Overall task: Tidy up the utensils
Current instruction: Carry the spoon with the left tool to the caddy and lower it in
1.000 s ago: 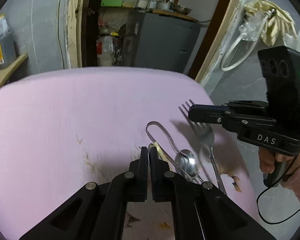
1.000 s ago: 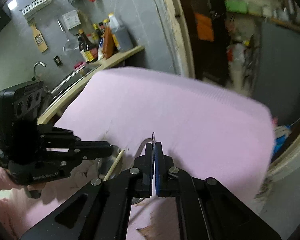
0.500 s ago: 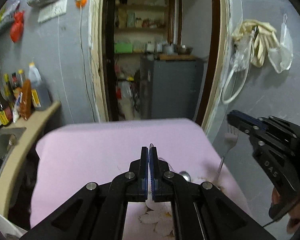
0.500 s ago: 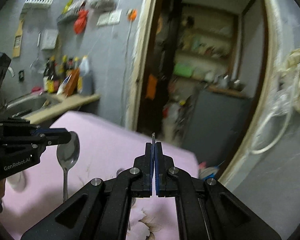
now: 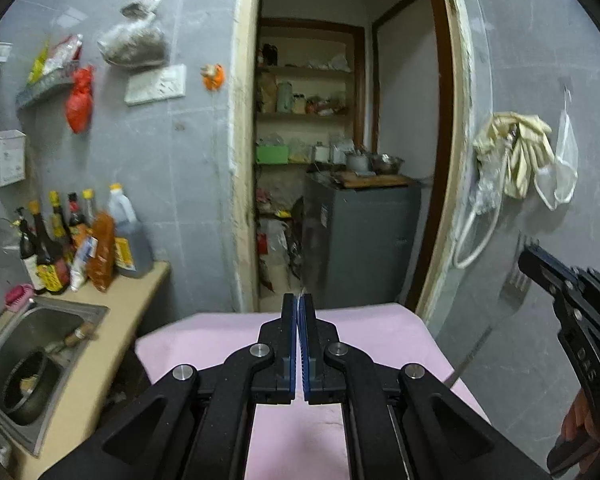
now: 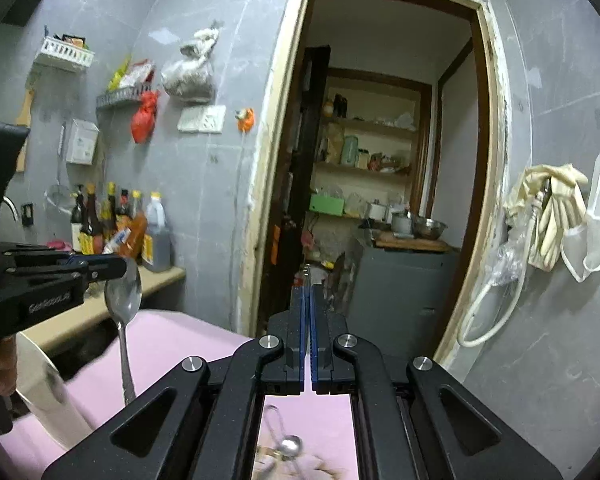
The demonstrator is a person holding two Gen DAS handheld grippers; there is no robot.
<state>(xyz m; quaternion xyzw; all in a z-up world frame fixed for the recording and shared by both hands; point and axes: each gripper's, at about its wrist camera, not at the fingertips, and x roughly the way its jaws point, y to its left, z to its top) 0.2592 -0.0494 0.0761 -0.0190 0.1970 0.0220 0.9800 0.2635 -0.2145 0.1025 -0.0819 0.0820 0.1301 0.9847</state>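
**Two utensils lifted, more on the pink surface**

The pink surface [image 5: 228, 344] carries the remaining utensils near its near edge: one small spoon [image 6: 291, 445] and a wire loop [image 6: 274, 416], blurred. The left claw [image 6: 116, 266] is clamped on one spoon [image 6: 123, 300] by its bowl, handle hanging. The right claw [image 5: 526, 256] pinches one fork [image 5: 514, 292] by its tines. Either could pivot or slip loose, since smooth metal is gripped at one end.
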